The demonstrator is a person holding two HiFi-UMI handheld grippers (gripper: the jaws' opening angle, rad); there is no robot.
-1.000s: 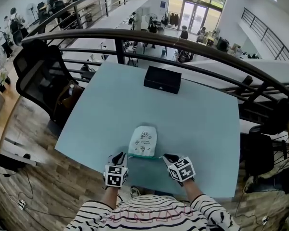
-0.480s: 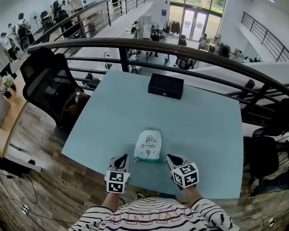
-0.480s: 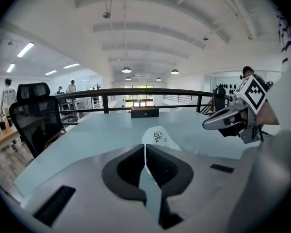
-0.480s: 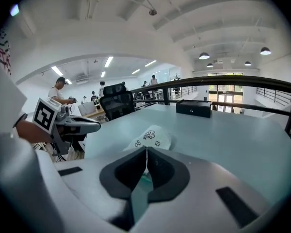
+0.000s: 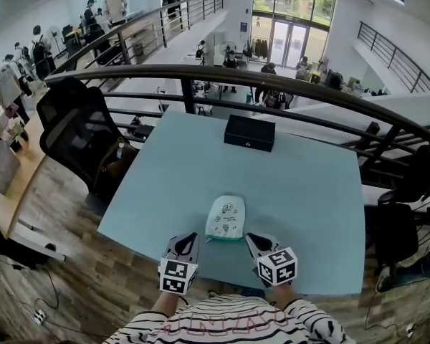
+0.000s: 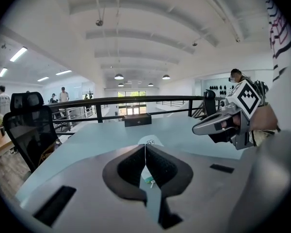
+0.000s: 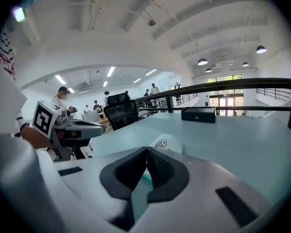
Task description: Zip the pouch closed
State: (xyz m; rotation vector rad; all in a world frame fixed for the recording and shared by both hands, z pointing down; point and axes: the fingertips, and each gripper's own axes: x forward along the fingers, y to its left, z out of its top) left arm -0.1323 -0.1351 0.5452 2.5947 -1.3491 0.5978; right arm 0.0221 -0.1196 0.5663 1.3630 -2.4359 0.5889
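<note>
The white pouch (image 5: 226, 218) is seen flat on the desk (image 5: 301, 185) between the left gripper (image 5: 189, 239) and the right gripper (image 5: 252, 239), whose fingers are pressed together on nothing. If the small zip pull (image 6: 151, 183) is tugged while nothing is pinned, the pouch could be dragged along instead of closed.

Bright, even daylight fills the hall, strongest at the tall windows (image 5: 294, 6) at the top of the head view, which wash out a little. Ceiling lamps (image 6: 119, 76) glow. Fisheye distortion bends the railing (image 5: 236, 74); both gripper views have black corners. Shadows on the table (image 5: 308, 192) are faint.
</note>
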